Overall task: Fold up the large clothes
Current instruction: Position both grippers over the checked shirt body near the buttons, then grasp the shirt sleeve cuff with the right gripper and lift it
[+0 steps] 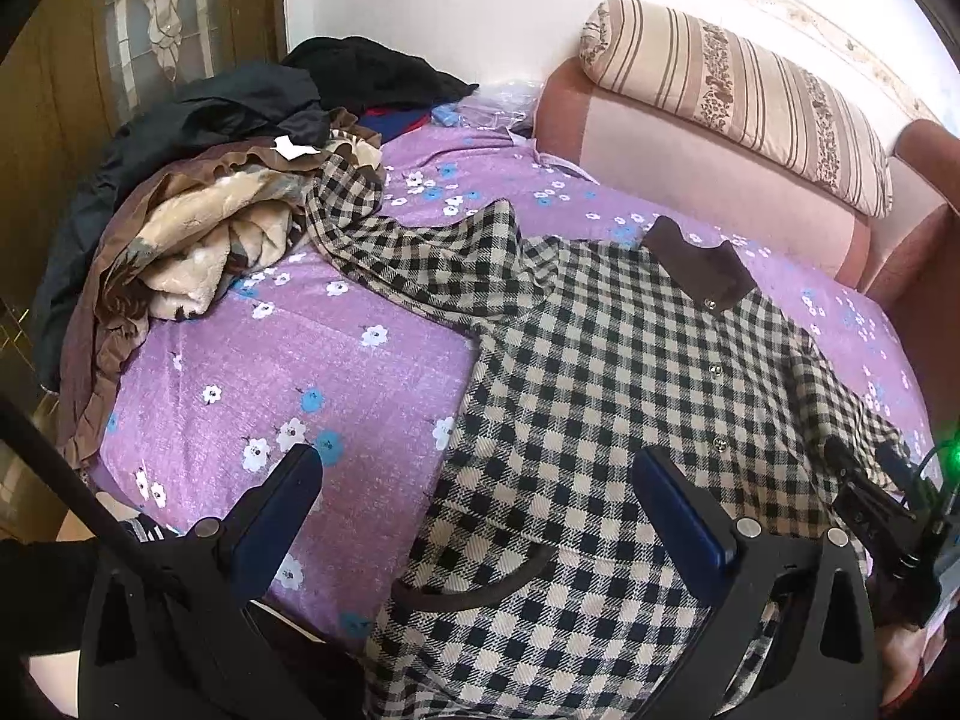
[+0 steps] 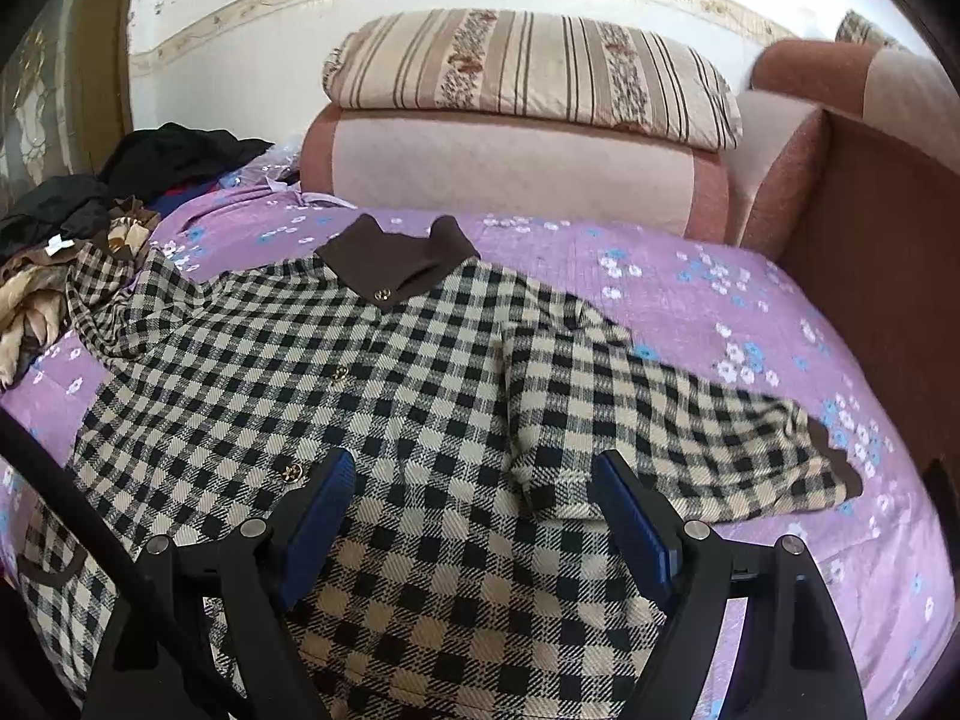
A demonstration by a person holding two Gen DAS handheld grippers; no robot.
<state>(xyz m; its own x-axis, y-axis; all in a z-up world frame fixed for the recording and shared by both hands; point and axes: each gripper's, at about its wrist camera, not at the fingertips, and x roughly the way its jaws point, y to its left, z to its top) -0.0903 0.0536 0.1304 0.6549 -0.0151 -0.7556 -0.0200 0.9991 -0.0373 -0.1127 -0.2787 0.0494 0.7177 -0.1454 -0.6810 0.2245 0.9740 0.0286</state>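
A black-and-cream checked shirt (image 2: 372, 396) lay face up and buttoned on a purple floral bedsheet (image 2: 690, 294), its brown collar (image 2: 399, 264) toward twelve o'clock in the right wrist view. One sleeve ran out toward four o'clock, ending in a brown cuff (image 2: 837, 456) on the sheet; the other sleeve (image 1: 384, 228) stretched toward ten o'clock in the left wrist view, its end reaching a heap of dark and beige clothes (image 1: 198, 198). The right gripper (image 2: 474, 480) hung over the lower part of the shirt, jaws spread wide and holding nothing. The left gripper (image 1: 474, 480) was likewise wide apart and empty, straddling the shirt's side edge, one finger over the sheet and one over the checked cloth. At twelve o'clock a striped pillow (image 2: 528, 72) rested on a pink bolster (image 2: 510, 174).
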